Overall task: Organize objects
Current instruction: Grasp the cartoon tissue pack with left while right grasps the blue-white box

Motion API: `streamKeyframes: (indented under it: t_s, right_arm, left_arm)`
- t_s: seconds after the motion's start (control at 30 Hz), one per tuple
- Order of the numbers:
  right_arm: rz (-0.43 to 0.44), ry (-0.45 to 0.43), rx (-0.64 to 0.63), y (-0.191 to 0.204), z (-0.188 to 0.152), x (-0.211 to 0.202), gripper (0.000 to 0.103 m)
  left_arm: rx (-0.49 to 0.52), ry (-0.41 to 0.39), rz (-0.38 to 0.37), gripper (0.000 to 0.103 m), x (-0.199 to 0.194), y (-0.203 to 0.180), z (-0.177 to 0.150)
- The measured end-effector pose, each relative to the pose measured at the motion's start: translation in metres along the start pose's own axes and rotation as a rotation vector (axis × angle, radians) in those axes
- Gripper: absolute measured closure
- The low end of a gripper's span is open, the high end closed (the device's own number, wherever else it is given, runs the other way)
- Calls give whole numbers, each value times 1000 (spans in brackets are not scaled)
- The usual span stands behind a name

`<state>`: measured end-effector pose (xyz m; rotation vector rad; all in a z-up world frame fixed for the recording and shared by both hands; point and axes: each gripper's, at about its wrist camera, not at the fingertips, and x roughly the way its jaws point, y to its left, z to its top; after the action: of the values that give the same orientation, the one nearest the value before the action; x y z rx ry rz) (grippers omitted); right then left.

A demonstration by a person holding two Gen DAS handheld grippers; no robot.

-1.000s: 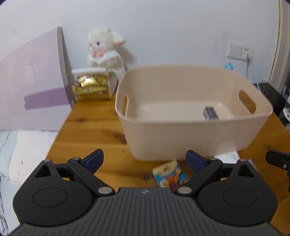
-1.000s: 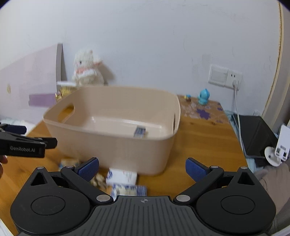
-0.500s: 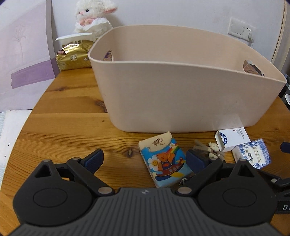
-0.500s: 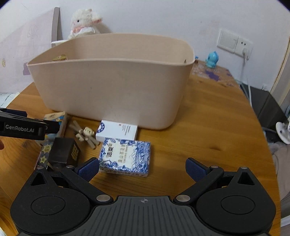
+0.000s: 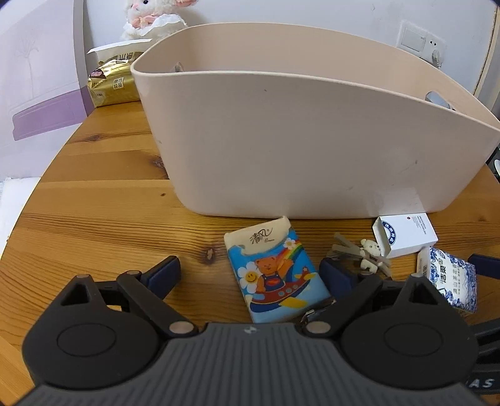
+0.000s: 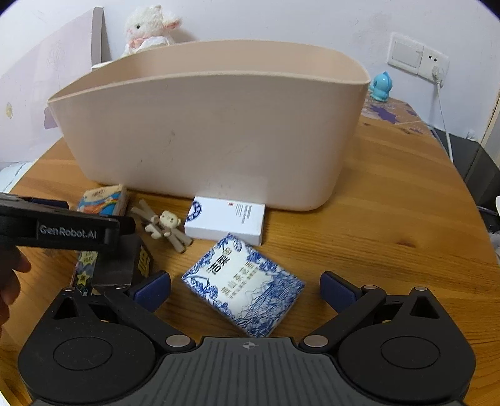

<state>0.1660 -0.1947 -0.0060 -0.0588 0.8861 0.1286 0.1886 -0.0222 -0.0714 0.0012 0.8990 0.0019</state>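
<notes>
A beige plastic bin (image 5: 306, 137) (image 6: 215, 134) stands on the round wooden table. In front of it lie a cartoon-bear tissue pack (image 5: 275, 271) (image 6: 103, 200), a small bear figure with sticks (image 5: 368, 250) (image 6: 165, 225), a white box (image 5: 406, 234) (image 6: 225, 218) and a blue-and-white tissue pack (image 5: 453, 281) (image 6: 243, 284). My left gripper (image 5: 250, 274) is open low over the table, with the bear pack between its fingers. My right gripper (image 6: 243, 289) is open around the blue-and-white pack. A dark box (image 6: 125, 262) lies under the left gripper.
A white plush sheep (image 5: 153, 15) (image 6: 150, 28) and a gold packet (image 5: 112, 81) sit behind the bin. A blue figurine (image 6: 379, 86) and a wall socket with cable (image 6: 434, 65) are at the back right. A purple board (image 5: 37, 93) leans at left.
Both grippers have dropped from above the bin to table level in front of it and moved closer to the loose items. Both stay open.
</notes>
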Motion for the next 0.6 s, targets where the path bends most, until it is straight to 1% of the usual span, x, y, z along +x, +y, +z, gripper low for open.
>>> streamKeyframes:
  t_s: [0.03, 0.07, 0.1, 0.13, 0.17, 0.2, 0.23, 0.3, 0.6]
  right_arm:
    - [-11, -4, -6, 1, -1, 0, 0]
    - [-8, -11, -4, 1, -1, 0, 0]
    - [-8, -14, -3, 1, -2, -1, 3]
    - [-5, -21, -5, 1, -2, -2, 10]
    - [0, -30, -5, 1, -2, -4, 16]
    - [2, -34, -7, 1, -2, -6, 27]
    - [3, -33, -9, 1, -2, -8, 28]
    - [9, -27, -15, 0, -3, -10, 28]
    - [33, -42, -7, -6, -16, -27, 28]
  left_arm:
    - [-6, -3, 5, 15, -1, 1, 0]
    - [-13, -10, 18, 19, -2, 2, -1]
    - [-20, -18, 23, 25, -4, 4, -1]
    - [-25, -22, 23, 32, -6, 5, -2]
    - [-26, -25, 26, 35, -7, 7, -2]
    - [-27, -27, 23, 42, -9, 8, -2]
    - [-29, -29, 22, 50, -10, 9, -3]
    - [-35, -28, 21, 56, -13, 12, -3]
    - [-16, -1, -7, 56, -28, 15, -13]
